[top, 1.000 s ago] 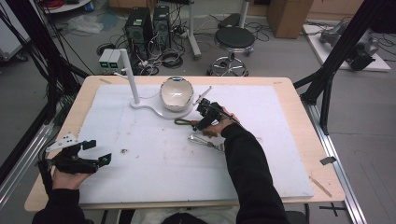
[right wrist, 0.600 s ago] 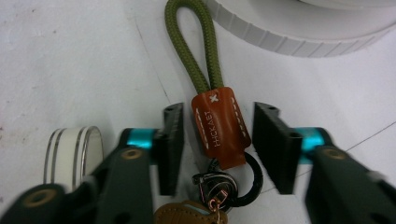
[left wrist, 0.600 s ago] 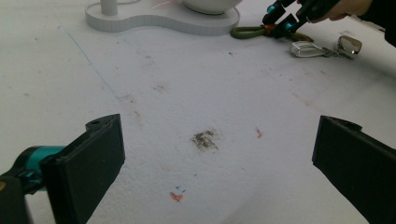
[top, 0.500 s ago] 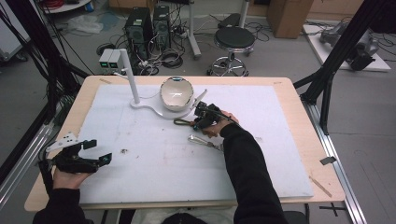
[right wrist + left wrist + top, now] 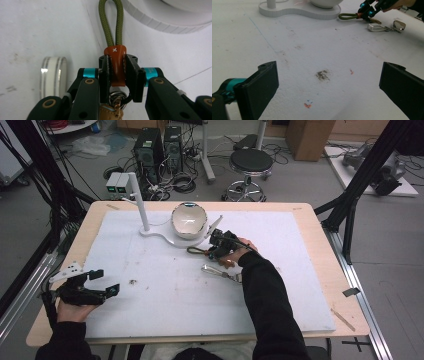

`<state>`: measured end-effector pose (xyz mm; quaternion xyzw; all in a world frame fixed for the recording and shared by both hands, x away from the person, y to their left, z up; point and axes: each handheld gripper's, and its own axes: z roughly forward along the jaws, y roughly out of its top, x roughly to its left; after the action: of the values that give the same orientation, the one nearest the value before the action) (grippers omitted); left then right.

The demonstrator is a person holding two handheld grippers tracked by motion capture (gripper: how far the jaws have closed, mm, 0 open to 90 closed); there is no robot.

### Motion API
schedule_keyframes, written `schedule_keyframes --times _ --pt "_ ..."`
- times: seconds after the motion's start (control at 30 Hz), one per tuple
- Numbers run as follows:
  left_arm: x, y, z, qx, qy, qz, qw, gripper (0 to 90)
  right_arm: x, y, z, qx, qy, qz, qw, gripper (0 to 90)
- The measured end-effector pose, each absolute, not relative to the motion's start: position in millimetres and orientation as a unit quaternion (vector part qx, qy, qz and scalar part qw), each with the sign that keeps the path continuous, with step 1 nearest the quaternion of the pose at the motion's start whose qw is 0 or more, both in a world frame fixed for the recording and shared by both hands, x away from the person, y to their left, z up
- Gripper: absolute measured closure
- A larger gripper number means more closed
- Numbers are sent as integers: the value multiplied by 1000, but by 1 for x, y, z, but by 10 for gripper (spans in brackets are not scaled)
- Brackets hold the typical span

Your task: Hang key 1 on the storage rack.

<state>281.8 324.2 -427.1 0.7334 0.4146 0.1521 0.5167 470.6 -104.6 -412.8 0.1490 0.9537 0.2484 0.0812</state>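
Since the earlier frame the right gripper (image 5: 216,251) has edged slightly leftward at the centre of the high view, and its jaws have just been closing; they now stand pinched on the orange tab of the olive cord keychain (image 5: 114,65), which sits squarely between the pads. The cord loop runs out ahead of the jaws toward the white stand base (image 5: 172,240) that carries the bowl (image 5: 189,219); rings and a tan fob hang below the grip, though blur leaves their makeup uncertain. The keychain appears still to rest on the white mat (image 5: 165,295), so the grasp looks secured while the lift and any placement remain outstanding. A metal clip (image 5: 220,272) lies just below the right gripper. The left gripper (image 5: 102,281), at lower left, holds its jaws spread over bare mat, well apart from the keychain.
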Motion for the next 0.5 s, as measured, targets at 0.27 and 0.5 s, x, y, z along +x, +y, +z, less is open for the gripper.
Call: schedule_keyframes --times 0.27,0.5 --pt "282 324 -427 732 412 151 521 28 465 -110 -399 156 949 263 82 744" --pt "282 324 -427 728 414 151 525 28 461 -117 -384 167 938 287 94 743"
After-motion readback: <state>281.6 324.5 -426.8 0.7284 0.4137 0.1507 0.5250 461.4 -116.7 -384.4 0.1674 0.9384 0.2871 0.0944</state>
